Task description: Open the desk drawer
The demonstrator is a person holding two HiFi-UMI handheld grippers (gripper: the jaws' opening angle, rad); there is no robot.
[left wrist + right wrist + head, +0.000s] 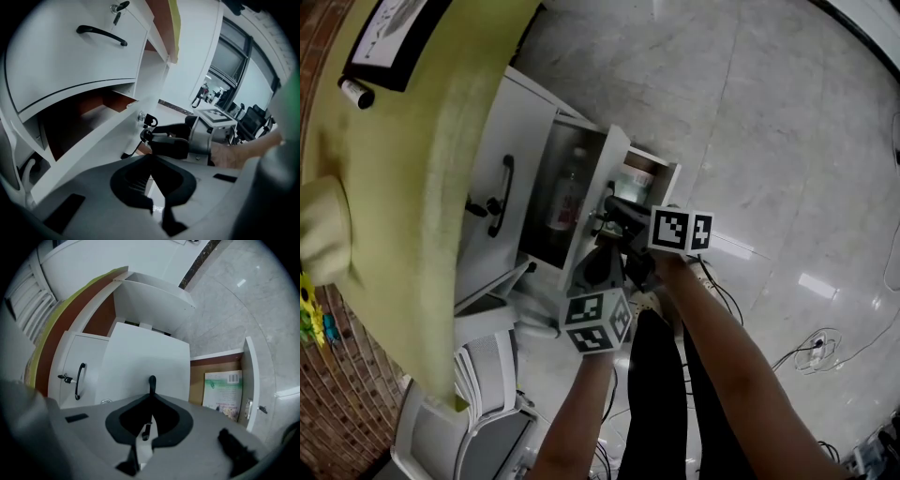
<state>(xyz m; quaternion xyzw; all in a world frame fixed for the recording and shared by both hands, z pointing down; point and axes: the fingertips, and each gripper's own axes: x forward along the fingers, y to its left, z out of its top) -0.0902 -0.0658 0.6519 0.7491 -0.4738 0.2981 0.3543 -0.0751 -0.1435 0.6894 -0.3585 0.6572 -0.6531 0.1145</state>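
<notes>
White drawer front point(150, 352) stands well out from cabinet point(530, 108) under yellow-green desk top point(422, 141). Bottle point(567, 199) shows in cavity behind it. Right gripper point(151, 398): jaws clamped on drawer's black handle point(152, 382). Left gripper point(150, 158) just beside, jaws together, nothing between. Judgement: opening largely done; left, perhaps, short pull to full travel, then release. Neighbouring drawer point(487, 159) closed, key point(64, 377) in lock.
</notes>
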